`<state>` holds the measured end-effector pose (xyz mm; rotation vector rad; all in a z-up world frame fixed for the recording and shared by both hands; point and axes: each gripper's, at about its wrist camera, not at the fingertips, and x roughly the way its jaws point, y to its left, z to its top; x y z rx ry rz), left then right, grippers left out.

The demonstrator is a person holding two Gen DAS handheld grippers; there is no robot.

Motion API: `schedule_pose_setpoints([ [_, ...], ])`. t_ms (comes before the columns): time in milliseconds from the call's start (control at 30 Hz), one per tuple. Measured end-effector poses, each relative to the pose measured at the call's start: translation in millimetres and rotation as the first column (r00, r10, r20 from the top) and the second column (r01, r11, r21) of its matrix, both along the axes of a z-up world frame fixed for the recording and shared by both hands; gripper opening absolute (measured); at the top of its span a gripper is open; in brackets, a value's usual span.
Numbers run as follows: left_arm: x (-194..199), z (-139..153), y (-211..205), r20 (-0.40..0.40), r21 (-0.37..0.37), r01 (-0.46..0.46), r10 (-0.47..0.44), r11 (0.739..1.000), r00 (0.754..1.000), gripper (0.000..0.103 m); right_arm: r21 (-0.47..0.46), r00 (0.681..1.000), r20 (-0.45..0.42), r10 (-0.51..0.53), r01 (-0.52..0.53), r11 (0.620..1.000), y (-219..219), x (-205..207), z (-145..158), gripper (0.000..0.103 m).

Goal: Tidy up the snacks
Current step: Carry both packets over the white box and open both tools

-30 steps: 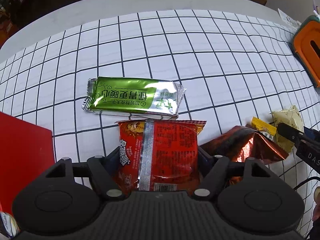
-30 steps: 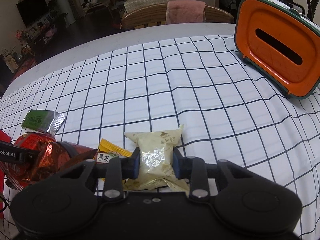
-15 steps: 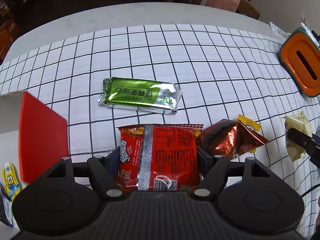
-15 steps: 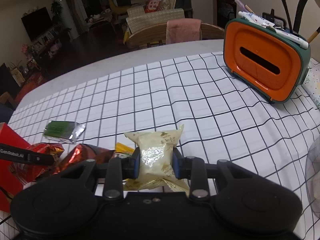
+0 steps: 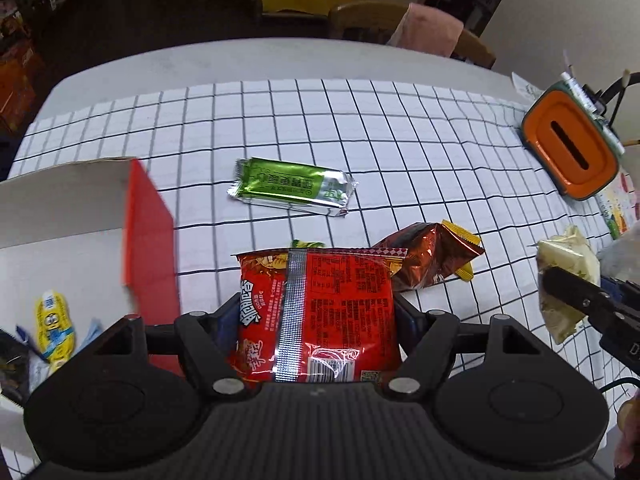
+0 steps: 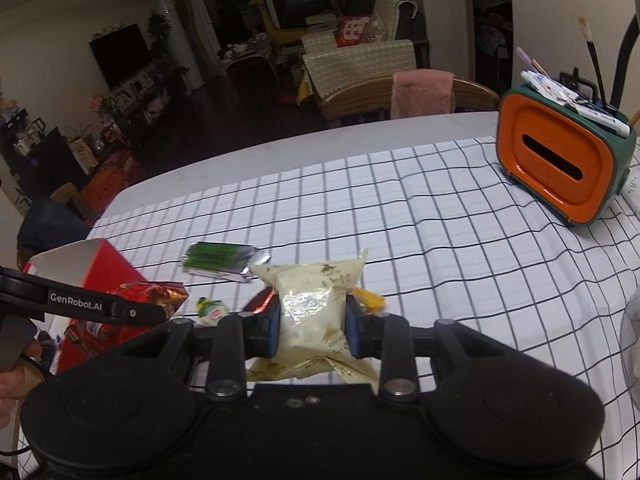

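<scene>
the table [image 5: 400,128] in front of you wears a white cloth with a dark grid, and everything below is placed from the red box [image 5: 148,240] standing open at its left side. well away from that box, at the far right of the table, sits the orange and green holder [image 6: 560,172] with pens and brushes sticking out of its top. your left claw [image 5: 316,312] is just beside the red box and grips the red snack packet [image 5: 320,312] across its width, both pads pressed on its sides, the packet lifted off the cloth. your right claw [image 6: 312,324], farther from the box, is closed narrowly on the pale yellow snack bag [image 6: 312,304], also held above the table. beyond the box, lying flat on the cloth, is the green wrapped bar [image 5: 292,186]. between the two claws lie the crumpled copper foil bag [image 5: 424,260] and a small yellow packet [image 5: 464,240] touching it. inside the box you can see a little yellow pouch [image 5: 54,324].
</scene>
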<state>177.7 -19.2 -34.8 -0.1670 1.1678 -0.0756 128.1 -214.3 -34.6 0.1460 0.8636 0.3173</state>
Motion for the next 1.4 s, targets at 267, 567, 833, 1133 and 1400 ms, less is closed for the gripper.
schedule_pose_setpoints([
  [267,-33,21,50,0.039,0.007,-0.056,0.056,0.998,0.998,0.074,0.012,0.998,0.024,0.066,-0.066,0.998,48,-18,20,0.029],
  [567,-60,32,114,0.070,0.011,-0.108,0.107,0.994,0.992,0.074,0.005,0.987,0.038,0.156,-0.156,0.988,119,-35,32,0.029],
  [833,-72,31,173,0.087,0.033,-0.153,0.149,0.988,0.985,0.074,-0.015,0.970,0.031,0.241,-0.240,0.971,189,-45,34,0.030],
  [1133,-76,16,238,0.088,0.069,-0.219,0.213,0.973,0.973,0.074,-0.059,0.947,-0.008,0.321,-0.321,0.945,261,-42,24,0.030],
  [1400,-67,-4,266,0.082,0.117,-0.207,0.199,0.971,0.977,0.074,-0.096,0.928,-0.081,0.363,-0.370,0.924,310,-30,-3,0.030],
])
